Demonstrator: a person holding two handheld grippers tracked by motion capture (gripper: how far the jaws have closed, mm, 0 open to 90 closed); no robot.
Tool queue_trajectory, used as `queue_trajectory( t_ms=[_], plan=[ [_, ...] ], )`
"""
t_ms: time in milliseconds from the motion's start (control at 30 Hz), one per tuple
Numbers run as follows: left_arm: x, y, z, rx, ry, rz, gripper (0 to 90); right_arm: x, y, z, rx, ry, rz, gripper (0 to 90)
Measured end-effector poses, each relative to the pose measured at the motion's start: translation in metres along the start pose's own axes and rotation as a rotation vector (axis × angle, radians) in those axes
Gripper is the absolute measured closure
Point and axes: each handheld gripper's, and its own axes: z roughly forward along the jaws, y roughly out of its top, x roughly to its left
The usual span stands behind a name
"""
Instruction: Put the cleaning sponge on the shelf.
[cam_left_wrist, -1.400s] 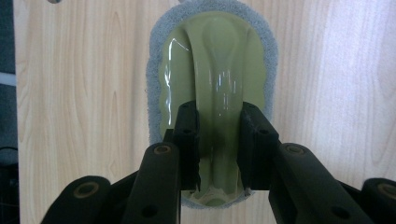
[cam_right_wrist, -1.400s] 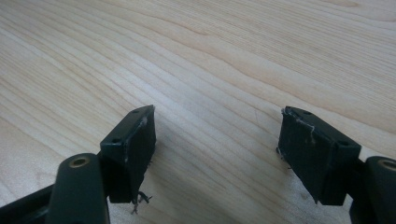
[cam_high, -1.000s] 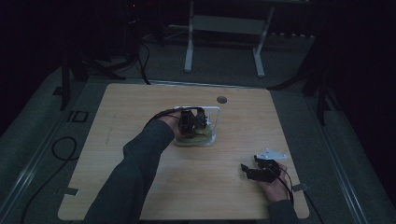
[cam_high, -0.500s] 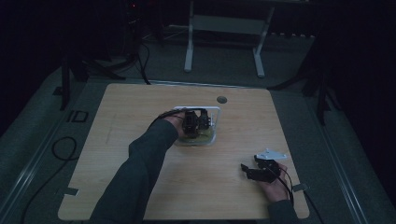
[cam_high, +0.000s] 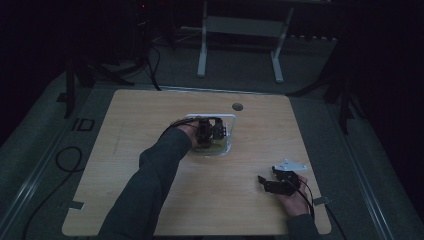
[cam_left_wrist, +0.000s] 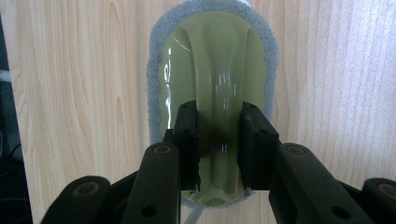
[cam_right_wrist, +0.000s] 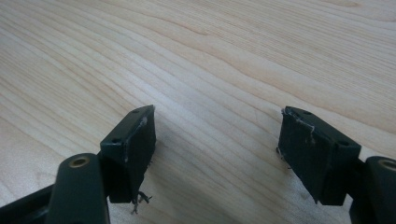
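A glossy yellow-green scrubber (cam_left_wrist: 215, 56) with a grey foam rim lies lengthwise ahead of my left gripper (cam_left_wrist: 218, 109). The two black jaws clasp its raised middle ridge from either side. In the high view my left gripper (cam_high: 212, 131) is over a clear square container (cam_high: 231, 120) at mid-table, with a bit of the yellow-green scrubber (cam_high: 215, 146) showing below it. My right gripper (cam_high: 267, 182) rests low near the front right of the table. In its own view my right gripper (cam_right_wrist: 217, 126) is open with bare wood between the jaws.
The wooden table (cam_high: 150, 115) has a small round grommet (cam_high: 237, 106) behind the container. A white desk frame (cam_high: 240, 30) stands on the floor beyond the table. A black cable (cam_high: 65, 160) loops on the floor at the left.
The left gripper has shifted very slightly right over the container. The right gripper has stayed where it was.
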Motion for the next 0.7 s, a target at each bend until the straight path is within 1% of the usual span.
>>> queue_trajectory(
  t_ms=[67, 133, 267, 300, 400, 700],
  plan=[
    [-0.0002, 0.0008, 0.0017, 0.010, 0.003, 0.007, 71.6, 0.0000, 0.0000, 0.0000, 0.000, 0.000, 0.000, 27.0],
    [-0.0011, 0.0012, 0.0033, 0.011, -0.002, 0.001, 71.5, 0.0001, -0.0001, -0.0001, 0.000, 0.000, 0.000, 27.0],
    [-0.0008, 0.0026, 0.0062, 0.023, -0.001, 0.011, 71.5, 0.0001, -0.0001, -0.0001, 0.000, 0.000, 0.000, 27.1],
    [-0.0009, 0.0028, 0.0072, 0.024, 0.000, 0.006, 71.5, 0.0001, -0.0001, -0.0001, 0.000, 0.000, 0.000, 27.1],
    [-0.0004, 0.0034, 0.0093, 0.034, 0.005, 0.009, 71.5, 0.0001, -0.0001, -0.0001, 0.000, 0.000, 0.000, 27.1],
    [-0.0001, 0.0038, 0.0109, 0.030, 0.011, -0.007, 71.4, 0.0001, -0.0001, -0.0001, 0.000, 0.000, 0.000, 27.1]
  ],
)
